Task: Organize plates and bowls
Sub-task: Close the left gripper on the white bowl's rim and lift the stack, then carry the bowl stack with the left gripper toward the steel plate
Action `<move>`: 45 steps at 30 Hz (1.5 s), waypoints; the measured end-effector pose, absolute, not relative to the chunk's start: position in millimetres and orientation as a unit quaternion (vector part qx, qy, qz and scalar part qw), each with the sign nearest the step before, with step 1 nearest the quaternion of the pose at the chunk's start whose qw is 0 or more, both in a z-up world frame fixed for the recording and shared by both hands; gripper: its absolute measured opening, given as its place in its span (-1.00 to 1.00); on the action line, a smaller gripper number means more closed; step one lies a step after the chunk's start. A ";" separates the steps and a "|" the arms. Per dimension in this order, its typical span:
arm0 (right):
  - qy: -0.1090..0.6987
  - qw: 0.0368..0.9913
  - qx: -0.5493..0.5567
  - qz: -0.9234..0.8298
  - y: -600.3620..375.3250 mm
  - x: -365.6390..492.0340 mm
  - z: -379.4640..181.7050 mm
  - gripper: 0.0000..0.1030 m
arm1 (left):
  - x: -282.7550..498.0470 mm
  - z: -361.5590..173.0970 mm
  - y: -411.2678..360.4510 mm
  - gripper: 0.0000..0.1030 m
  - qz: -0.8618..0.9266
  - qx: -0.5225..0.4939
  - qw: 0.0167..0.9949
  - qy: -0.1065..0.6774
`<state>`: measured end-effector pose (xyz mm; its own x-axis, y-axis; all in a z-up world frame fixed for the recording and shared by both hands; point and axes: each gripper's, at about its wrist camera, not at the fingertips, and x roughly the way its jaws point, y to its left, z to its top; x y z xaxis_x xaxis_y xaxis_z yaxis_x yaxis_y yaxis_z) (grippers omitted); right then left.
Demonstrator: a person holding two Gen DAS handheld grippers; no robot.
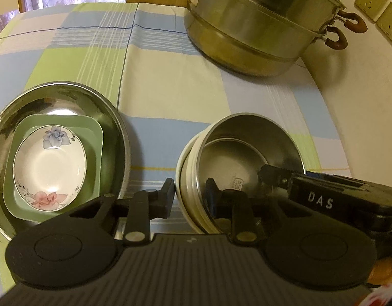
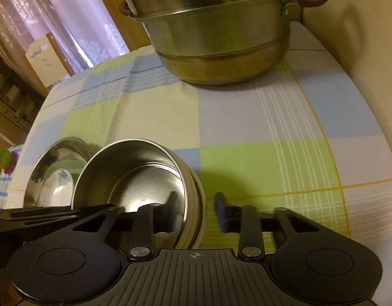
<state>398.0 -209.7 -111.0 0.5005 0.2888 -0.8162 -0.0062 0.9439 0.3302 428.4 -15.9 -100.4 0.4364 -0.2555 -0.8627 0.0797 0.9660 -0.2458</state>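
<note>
A steel bowl [image 1: 249, 153] sits nested in a stack of cream-sided bowls [image 1: 188, 191] on the checked tablecloth. My left gripper [image 1: 189, 199] is open, straddling the stack's left wall, one finger inside. My right gripper [image 2: 197, 211] is open, straddling the same stack's right wall [image 2: 193, 199], left finger inside the steel bowl [image 2: 134, 178]. The right gripper also shows in the left wrist view [image 1: 323, 191]. To the left, a large steel basin [image 1: 114, 127] holds a green square dish [image 1: 94, 137] with a floral saucer [image 1: 49, 165] in it.
A big two-tier steel steamer pot [image 1: 254, 25] with brown handles stands at the table's back right, near the wall with sockets [image 1: 371, 2]. A chair back [image 2: 47, 58] and curtain lie beyond the far edge. Open tablecloth [image 2: 247, 117] lies between bowls and pot.
</note>
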 end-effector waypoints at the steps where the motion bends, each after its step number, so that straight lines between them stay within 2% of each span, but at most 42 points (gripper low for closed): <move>1: 0.492 0.854 0.146 0.086 -210.0 398.2 -111.2 -0.54 | 428.3 -100.6 -16.1 -0.54 -0.099 -0.084 0.844 0.521; 3: 0.491 0.855 0.146 0.080 -209.5 398.2 -110.8 -0.62 | 428.1 -100.5 -16.2 -0.54 -0.099 -0.084 0.844 0.521; 9: 0.495 0.855 0.138 0.073 -206.1 397.7 -109.5 -0.65 | 426.2 -100.9 -15.8 -0.55 -0.100 -0.086 0.845 0.518; 34: 0.539 0.824 0.106 0.142 -149.0 352.1 -103.7 -0.67 | 350.7 -101.9 54.0 -0.57 -0.050 -0.121 0.829 0.543; 45: 0.531 0.830 0.077 0.148 -134.7 340.2 -103.5 -0.67 | 341.3 -101.9 58.3 -0.53 -0.047 -0.125 0.837 0.531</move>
<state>340.2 -134.7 -103.5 0.3911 0.3277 -0.8600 -0.1650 0.9443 0.2847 341.3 58.3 -101.9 0.4312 -0.2114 -0.8771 -0.0539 0.9644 -0.2589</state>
